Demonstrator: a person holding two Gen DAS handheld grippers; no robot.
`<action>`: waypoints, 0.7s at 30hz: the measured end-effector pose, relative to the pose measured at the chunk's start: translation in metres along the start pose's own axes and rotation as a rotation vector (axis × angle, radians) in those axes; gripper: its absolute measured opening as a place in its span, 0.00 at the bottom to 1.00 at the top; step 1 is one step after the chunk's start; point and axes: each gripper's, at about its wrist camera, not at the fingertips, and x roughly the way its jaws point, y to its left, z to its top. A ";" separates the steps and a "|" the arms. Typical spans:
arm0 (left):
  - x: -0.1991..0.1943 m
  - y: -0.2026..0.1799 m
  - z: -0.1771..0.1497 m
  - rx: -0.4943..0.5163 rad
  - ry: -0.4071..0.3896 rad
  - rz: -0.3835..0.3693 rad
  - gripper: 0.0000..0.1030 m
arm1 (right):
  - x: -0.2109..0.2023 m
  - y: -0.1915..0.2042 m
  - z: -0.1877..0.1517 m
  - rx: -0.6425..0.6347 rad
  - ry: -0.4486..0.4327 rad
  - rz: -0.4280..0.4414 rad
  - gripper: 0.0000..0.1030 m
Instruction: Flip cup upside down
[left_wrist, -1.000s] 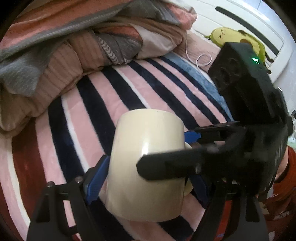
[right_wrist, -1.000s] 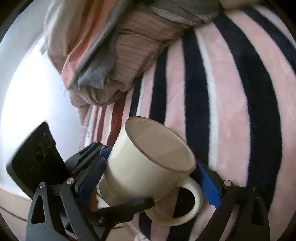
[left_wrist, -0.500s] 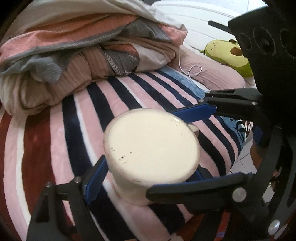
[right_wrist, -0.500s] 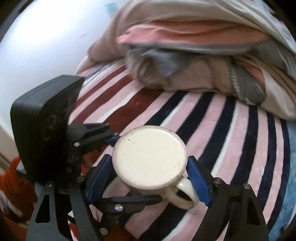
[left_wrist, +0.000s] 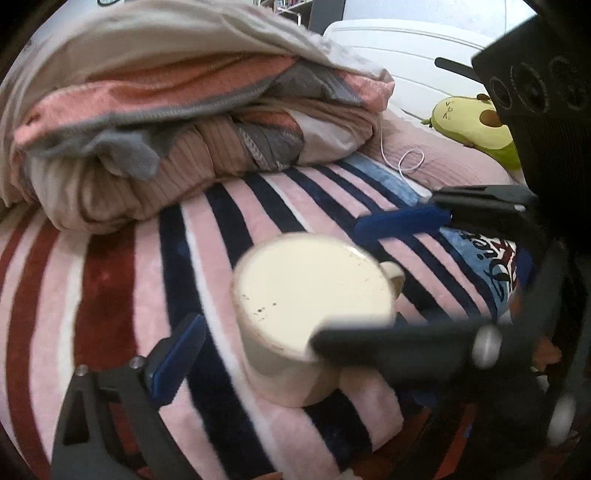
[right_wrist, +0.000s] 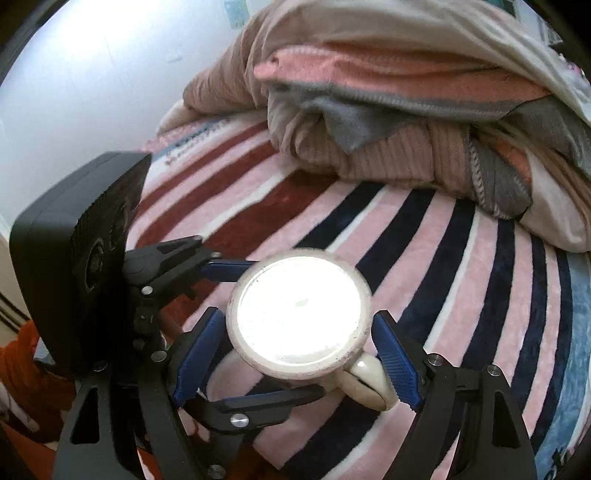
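Right claw (right_wrist: 299, 314) parted just clear of the cup (left_wrist: 310, 291), left claw (left_wrist: 295, 321) spread wide too, neither gripping, cup base-up on the striped blanket (right_wrist: 443, 258), so draw both straight back, level, minding the handle (right_wrist: 369, 380) at near right

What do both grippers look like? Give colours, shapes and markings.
The left gripper and right gripper match: black angular frames with silver screws, ridged blue pads lining the jaws, each carrying a boxy black housing with round embossed rings.
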 end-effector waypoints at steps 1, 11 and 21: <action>-0.006 0.000 0.001 -0.001 -0.008 0.004 0.93 | -0.007 -0.002 0.000 0.008 -0.030 -0.006 0.84; -0.093 0.001 0.039 -0.103 -0.148 0.161 0.99 | -0.109 -0.018 0.000 0.033 -0.336 -0.196 1.00; -0.113 0.018 0.035 -0.284 -0.119 0.320 0.99 | -0.132 -0.015 -0.018 0.055 -0.323 -0.381 1.00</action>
